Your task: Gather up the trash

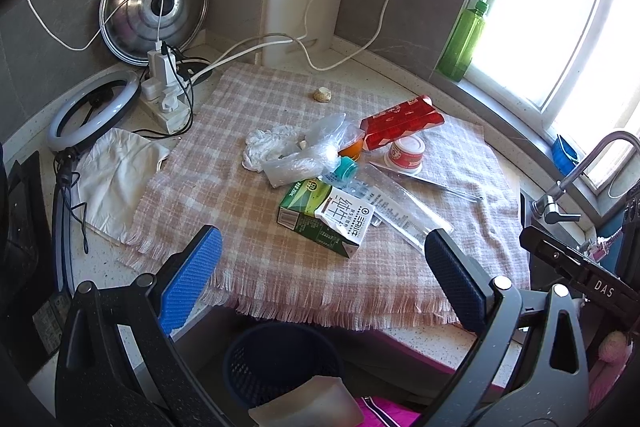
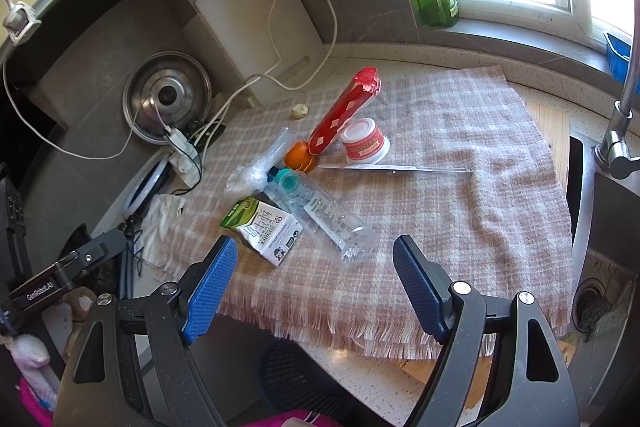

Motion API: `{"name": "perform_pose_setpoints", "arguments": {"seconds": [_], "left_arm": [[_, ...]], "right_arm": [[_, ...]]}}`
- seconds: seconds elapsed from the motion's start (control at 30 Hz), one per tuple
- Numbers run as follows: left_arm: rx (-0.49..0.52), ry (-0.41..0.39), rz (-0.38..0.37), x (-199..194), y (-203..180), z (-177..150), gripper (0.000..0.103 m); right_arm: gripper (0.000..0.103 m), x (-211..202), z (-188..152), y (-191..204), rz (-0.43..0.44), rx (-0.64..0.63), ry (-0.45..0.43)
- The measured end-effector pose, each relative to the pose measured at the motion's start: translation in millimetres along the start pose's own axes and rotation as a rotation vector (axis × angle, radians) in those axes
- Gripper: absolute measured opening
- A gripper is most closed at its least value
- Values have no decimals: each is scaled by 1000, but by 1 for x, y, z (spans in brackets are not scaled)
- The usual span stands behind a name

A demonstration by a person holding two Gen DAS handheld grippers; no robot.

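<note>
Kitchen desk under a checked cloth (image 1: 256, 227) carries the trash at frame centre: milk carton (image 1: 326, 217), clear bottle (image 2: 324, 215), red box (image 2: 344, 111), crumpled bags (image 1: 296, 147). All judged light; the carton is stiff, best taken across its flat sides. Left gripper (image 1: 324, 275) and right gripper (image 2: 314, 281) hover low, jaws apart, empty, above a dark basket (image 1: 280, 359).
</note>
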State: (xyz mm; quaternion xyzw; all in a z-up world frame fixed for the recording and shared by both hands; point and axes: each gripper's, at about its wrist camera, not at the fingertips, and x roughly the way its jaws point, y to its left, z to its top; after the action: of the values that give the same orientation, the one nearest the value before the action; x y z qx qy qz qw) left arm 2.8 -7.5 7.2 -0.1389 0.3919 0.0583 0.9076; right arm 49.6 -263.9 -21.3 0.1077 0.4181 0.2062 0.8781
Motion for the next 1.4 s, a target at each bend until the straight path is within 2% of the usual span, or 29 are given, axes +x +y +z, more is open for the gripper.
{"name": "perform_pose_setpoints", "arguments": {"seconds": [0.4, 0.9, 1.03, 1.2, 1.4], "left_arm": [[-24, 15, 0, 5, 12, -15, 103], [-3, 35, 7, 36, 21, 16, 103], [29, 52, -1, 51, 21, 25, 91], [70, 90, -12, 76, 19, 35, 82], [126, 153, -25, 111, 15, 45, 79]], "right_arm": [[80, 10, 1, -2, 11, -2, 30], [80, 38, 14, -1, 24, -95, 73], [80, 52, 21, 1, 11, -145, 103], [80, 74, 27, 4, 34, -180, 178], [80, 95, 33, 6, 52, -224, 244]]}}
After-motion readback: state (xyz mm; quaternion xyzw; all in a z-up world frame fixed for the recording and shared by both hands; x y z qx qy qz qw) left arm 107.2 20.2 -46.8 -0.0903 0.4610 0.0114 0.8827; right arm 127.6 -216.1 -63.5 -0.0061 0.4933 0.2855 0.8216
